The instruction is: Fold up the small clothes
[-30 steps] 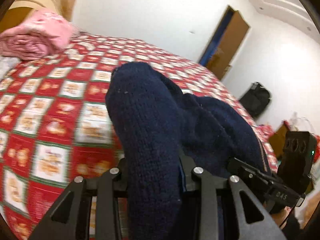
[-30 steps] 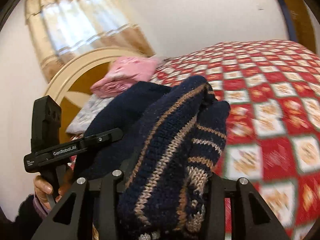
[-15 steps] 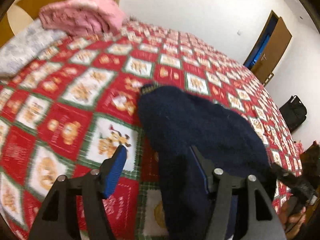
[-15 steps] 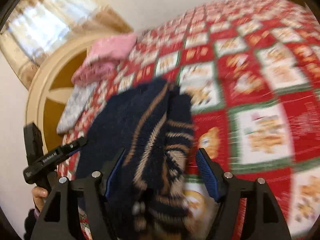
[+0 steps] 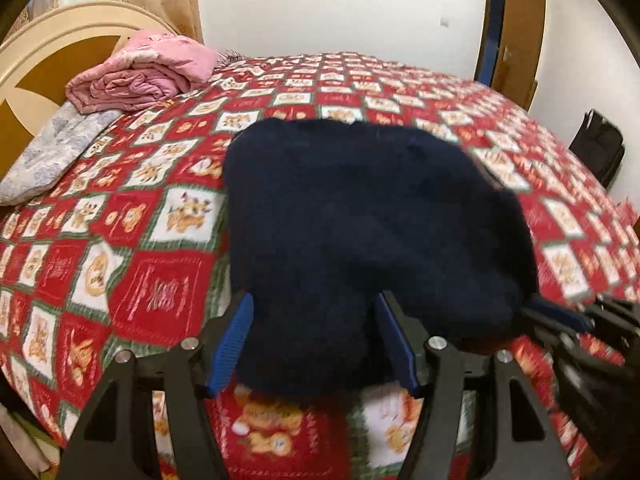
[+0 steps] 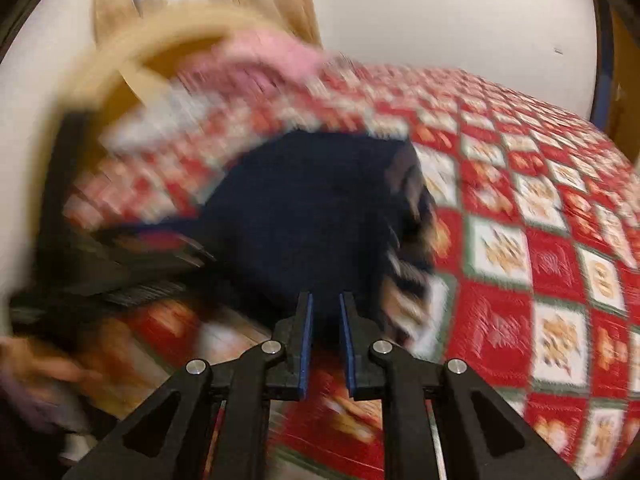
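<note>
A small navy knit sweater [image 5: 368, 216] lies folded on the red patterned bedspread [image 5: 152, 296]. Its near edge lies between the wide-open jaws of my left gripper [image 5: 316, 344], ungripped. In the blurred right wrist view the sweater [image 6: 304, 224] shows tan stripes along its right edge. My right gripper [image 6: 324, 340] sits at the sweater's near edge with its jaws narrowed to a small gap; whether cloth is pinched there is unclear. The right gripper also shows at the lower right of the left wrist view [image 5: 580, 320].
A folded pink blanket [image 5: 140, 76] and a grey-white pillow [image 5: 52, 148] lie by the cream headboard [image 5: 48, 44] at the far left. A brown door [image 5: 520, 32] and a black bag [image 5: 600, 144] stand by the far wall.
Both grippers have let go of the sweater and laid it flat on the bed. The left jaws opened wide. The right jaws opened, then narrowed, and the right view is swinging.
</note>
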The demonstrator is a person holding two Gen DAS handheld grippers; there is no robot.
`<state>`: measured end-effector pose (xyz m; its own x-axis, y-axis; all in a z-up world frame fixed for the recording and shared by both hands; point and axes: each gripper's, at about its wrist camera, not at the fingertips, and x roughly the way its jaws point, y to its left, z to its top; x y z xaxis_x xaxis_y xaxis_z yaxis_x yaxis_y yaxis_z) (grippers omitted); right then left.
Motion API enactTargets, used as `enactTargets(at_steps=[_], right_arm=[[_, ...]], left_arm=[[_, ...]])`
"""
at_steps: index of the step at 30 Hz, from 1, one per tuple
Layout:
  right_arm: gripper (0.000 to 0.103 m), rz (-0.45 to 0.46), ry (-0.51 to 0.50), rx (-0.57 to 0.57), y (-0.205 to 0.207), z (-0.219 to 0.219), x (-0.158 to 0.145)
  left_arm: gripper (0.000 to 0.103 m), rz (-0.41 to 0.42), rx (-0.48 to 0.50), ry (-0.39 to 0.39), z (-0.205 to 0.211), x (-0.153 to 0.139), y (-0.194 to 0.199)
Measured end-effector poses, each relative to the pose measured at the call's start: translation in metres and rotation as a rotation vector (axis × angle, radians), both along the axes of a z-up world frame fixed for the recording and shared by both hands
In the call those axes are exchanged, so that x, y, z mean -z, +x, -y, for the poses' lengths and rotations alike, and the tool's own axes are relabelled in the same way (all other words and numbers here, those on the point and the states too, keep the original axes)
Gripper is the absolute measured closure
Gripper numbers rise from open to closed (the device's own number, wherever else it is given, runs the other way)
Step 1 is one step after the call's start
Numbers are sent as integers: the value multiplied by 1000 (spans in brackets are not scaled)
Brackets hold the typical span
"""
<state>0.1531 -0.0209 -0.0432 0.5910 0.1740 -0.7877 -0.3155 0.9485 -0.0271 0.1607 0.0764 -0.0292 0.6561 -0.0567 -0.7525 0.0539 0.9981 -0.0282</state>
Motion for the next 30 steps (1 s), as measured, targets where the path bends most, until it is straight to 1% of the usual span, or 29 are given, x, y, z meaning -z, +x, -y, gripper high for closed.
enactTargets(at_steps=[1, 2, 3, 4, 6, 7, 8, 10, 12, 14, 16, 18, 20, 21, 22, 23, 24, 25, 27, 30], right_arm=[[94, -26, 16, 32, 6, 9, 9], [94, -46, 102, 68, 14, 23, 13], [95, -64, 150, 100, 20, 31, 13], [95, -74, 167, 132, 28, 35, 11], [95, -38, 113, 157, 37, 30, 6], [95, -12, 56, 161, 41, 26, 7], [95, -13, 43, 163, 43, 26, 10], [95, -23, 84, 177, 41, 33, 12], [95, -33, 90, 172, 36, 38, 12], [95, -53, 95, 168, 26, 34, 5], [92, -57, 134, 159, 11, 35, -6], [92, -20, 134, 162, -11, 31, -21], [91, 31, 118, 161, -31, 24, -34], [85, 52, 123, 165, -41, 23, -39], [70, 74, 140, 174, -55, 22, -46], [58, 85, 156, 180, -62, 22, -49], [36, 100, 180, 187, -73, 21, -53], [28, 122, 196, 193, -85, 20, -57], [28, 154, 200, 193, -101, 17, -66], [28, 172, 207, 201, -122, 13, -79]], left_arm=[[33, -11, -4, -22, -5, 3, -2], [26, -25, -18, -51, -10, 5, -3], [17, -38, -38, -77, -16, 9, -2], [13, -48, -57, -91, -18, 11, -3], [5, -64, -78, -127, -24, 17, 4], [4, -75, -82, -125, -23, 20, 7], [1, -96, -89, -120, -23, 25, 8], [1, -109, -92, -154, -25, 28, 5], [1, -111, -93, -161, -27, 27, -1], [2, -99, -105, -133, -25, 22, -9], [3, -76, -113, -91, -20, 15, -18], [3, -46, -115, -49, -16, 6, -30], [3, -21, -124, -34, -16, 0, -40], [3, -8, -126, -34, -16, -4, -46], [3, 7, -127, -33, -16, -9, -52], [3, 26, -129, -26, -15, -14, -60], [3, 47, -128, -17, -13, -20, -68], [3, 62, -124, -11, -12, -24, -73], [3, 89, -114, 2, -8, -33, -88], [2, 110, -123, 15, -8, -44, -103]])
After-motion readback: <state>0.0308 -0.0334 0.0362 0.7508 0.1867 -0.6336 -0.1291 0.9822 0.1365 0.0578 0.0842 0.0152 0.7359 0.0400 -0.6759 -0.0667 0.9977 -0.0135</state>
